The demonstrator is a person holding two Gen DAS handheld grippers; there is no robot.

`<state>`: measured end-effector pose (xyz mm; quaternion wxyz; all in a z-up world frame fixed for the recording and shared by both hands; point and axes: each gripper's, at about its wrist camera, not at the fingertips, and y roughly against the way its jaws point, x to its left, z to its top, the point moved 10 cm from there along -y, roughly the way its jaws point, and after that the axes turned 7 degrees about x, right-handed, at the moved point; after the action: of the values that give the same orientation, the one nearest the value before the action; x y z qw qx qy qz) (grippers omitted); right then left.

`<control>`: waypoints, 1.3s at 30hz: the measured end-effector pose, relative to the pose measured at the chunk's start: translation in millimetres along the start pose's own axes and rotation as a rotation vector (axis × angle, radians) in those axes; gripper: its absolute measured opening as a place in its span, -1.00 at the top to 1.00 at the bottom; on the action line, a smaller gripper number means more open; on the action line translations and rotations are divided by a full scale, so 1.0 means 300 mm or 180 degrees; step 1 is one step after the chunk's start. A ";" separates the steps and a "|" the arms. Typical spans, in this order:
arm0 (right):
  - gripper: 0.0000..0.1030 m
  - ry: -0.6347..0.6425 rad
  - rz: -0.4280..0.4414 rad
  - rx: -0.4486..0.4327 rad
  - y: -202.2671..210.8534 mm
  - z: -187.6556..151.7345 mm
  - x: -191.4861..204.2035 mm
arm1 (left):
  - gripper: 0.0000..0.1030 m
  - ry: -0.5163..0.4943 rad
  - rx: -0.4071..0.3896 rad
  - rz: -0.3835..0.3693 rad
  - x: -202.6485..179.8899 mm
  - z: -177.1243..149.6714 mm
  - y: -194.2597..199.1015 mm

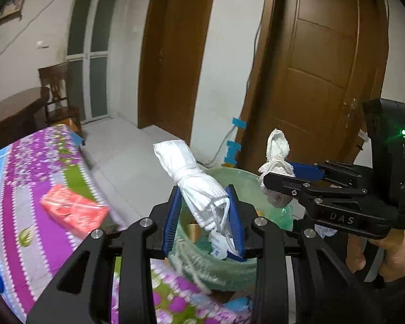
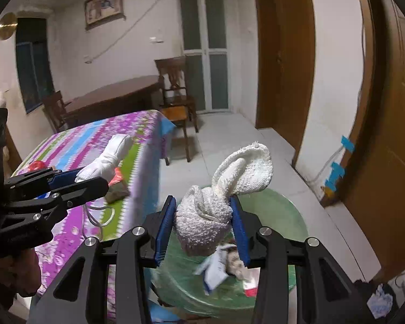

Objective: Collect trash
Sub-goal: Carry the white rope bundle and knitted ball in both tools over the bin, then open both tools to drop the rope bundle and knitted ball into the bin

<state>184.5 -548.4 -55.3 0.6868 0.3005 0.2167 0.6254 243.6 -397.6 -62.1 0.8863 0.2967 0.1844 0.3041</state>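
Two grippers hang over the round, translucent green plastic bin point(image 1: 267, 186) beside the floral purple tablecloth point(image 1: 27, 167) — the left gripper point(image 1: 205, 217) pinching a rolled white face mask point(image 1: 194, 178) with loose ear loops, the right gripper point(image 2: 202, 222) clamped on a knotted white terry rag point(image 2: 218, 202).

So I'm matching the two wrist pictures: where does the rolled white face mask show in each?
Left wrist: the face mask sits centre, clamped in the left gripper, above the green bin.
Right wrist: at left, over the flowered tablecloth.
Shared landmark: the blue tape beside the door.
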 end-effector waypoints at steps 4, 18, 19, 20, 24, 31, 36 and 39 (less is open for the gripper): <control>0.18 -0.0136 0.0047 0.0179 -0.050 -0.039 -0.097 | 0.38 -0.0009 0.0166 -0.0111 -0.035 0.007 -0.105; 0.17 -0.0300 0.0155 0.0721 -0.284 -0.120 -0.225 | 0.38 0.0022 0.0616 -0.0108 -0.048 -0.050 -0.339; 0.17 -0.0302 0.0149 0.0741 -0.293 -0.123 -0.224 | 0.38 0.0032 0.0634 -0.0090 -0.047 -0.052 -0.346; 0.17 -0.0305 0.0148 0.0754 -0.298 -0.125 -0.224 | 0.38 0.0042 0.0650 -0.0082 -0.050 -0.053 -0.351; 0.17 -0.0334 0.0152 0.0811 -0.339 -0.143 -0.232 | 0.38 0.0052 0.0683 -0.0057 -0.055 -0.057 -0.358; 0.17 -0.0362 0.0157 0.0835 -0.367 -0.154 -0.227 | 0.38 0.0060 0.0720 -0.0050 -0.074 -0.064 -0.363; 0.17 -0.0355 0.0156 0.0835 -0.366 -0.157 -0.221 | 0.37 0.0075 0.0730 -0.0042 -0.075 -0.056 -0.368; 0.16 -0.0362 0.0155 0.0828 -0.373 -0.157 -0.220 | 0.37 0.0069 0.0732 -0.0042 -0.077 -0.054 -0.371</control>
<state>226.0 -611.1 -171.1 0.6379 0.4271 0.2492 0.5904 266.0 -477.0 -142.0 0.8463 0.3918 0.2297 0.2783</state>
